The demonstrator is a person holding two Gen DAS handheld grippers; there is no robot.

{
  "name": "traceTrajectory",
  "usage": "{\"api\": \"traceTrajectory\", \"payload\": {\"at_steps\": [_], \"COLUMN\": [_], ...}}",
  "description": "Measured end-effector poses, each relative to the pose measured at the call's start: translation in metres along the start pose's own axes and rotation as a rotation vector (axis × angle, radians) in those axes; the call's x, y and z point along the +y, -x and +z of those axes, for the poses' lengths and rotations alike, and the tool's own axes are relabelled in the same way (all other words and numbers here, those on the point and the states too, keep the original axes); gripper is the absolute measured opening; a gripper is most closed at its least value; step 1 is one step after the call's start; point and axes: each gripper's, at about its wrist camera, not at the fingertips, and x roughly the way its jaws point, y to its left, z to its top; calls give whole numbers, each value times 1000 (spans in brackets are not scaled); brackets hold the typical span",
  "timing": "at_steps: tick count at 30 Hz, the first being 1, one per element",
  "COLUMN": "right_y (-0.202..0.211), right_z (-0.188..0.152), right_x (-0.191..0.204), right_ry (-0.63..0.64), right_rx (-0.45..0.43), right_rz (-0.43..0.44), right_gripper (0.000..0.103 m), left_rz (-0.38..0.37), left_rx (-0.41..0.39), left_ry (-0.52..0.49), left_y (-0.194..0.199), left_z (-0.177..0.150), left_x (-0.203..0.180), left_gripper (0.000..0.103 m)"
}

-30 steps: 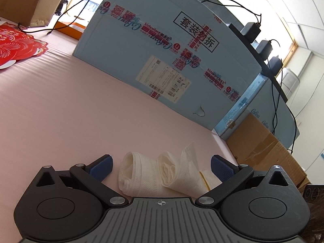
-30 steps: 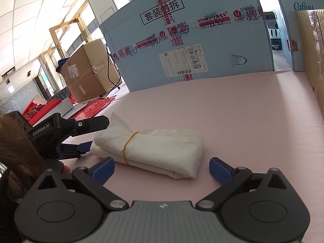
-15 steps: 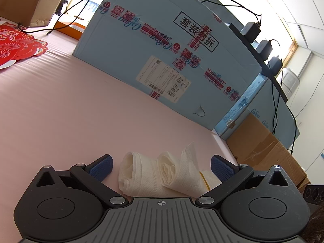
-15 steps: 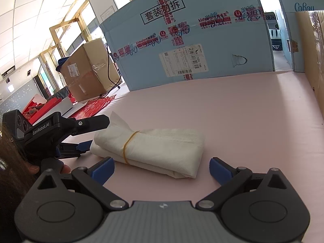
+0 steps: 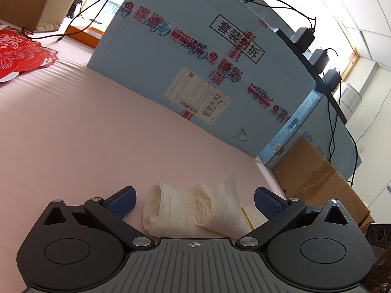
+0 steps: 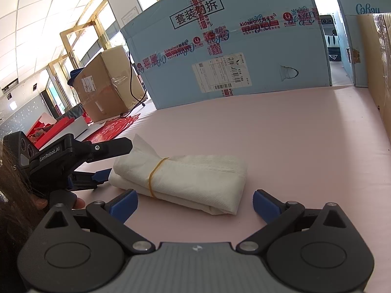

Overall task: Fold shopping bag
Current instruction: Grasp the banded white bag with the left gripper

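Pink and faintly ribbed, the table [image 6: 281, 131] stretches back to a big light-blue carton [image 6: 227, 48] that stands on it, taped across with red printed strips and bearing a white shipping label [image 5: 198, 95]. Brown cardboard boxes flank it: one at the left in the right wrist view [image 6: 105, 85], another along the right edge of the table [image 5: 317, 175]. Red paper cut-outs [image 5: 19, 53] lie on the far left part of the surface. Black cables [image 5: 80, 12] trail over the cartons, and dark power adapters [image 5: 320, 58] sit in a row on a ledge behind. Beyond are bright windows with wooden frames and a white panelled ceiling.

Near the front of the table lies the folded white shopping bag [image 6: 190, 178], a compact bundle bound by a yellow rubber band [image 6: 156, 175], its loose end poking up at the left.

The left hand-held gripper [image 5: 194, 201] is spread wide, its blue pads either side of the bag's rolled end without pinching it. The right hand-held gripper [image 6: 195, 204] is likewise released, jaws wide apart just in front of the bundle, holding nothing.
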Motion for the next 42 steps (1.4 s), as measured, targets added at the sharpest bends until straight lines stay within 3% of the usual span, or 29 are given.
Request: {"api": "traceTrajectory", "payload": {"at_steps": [31, 40, 42], "right_y": [0, -1, -3], "right_z": [0, 2, 4], "right_x": [-1, 2, 3], "right_ry": [-6, 0, -2], "right_rx": [-2, -23, -25], "right_rz": [5, -65, -74], "right_gripper": [103, 98, 93], "left_rz": [2, -10, -28], "left_rx": [-1, 14, 32], "left_ry": [1, -15, -29], "left_y": [0, 1, 0], "left_z": [0, -1, -2], "left_x": [0, -4, -8], "left_gripper": [103, 103, 103]}}
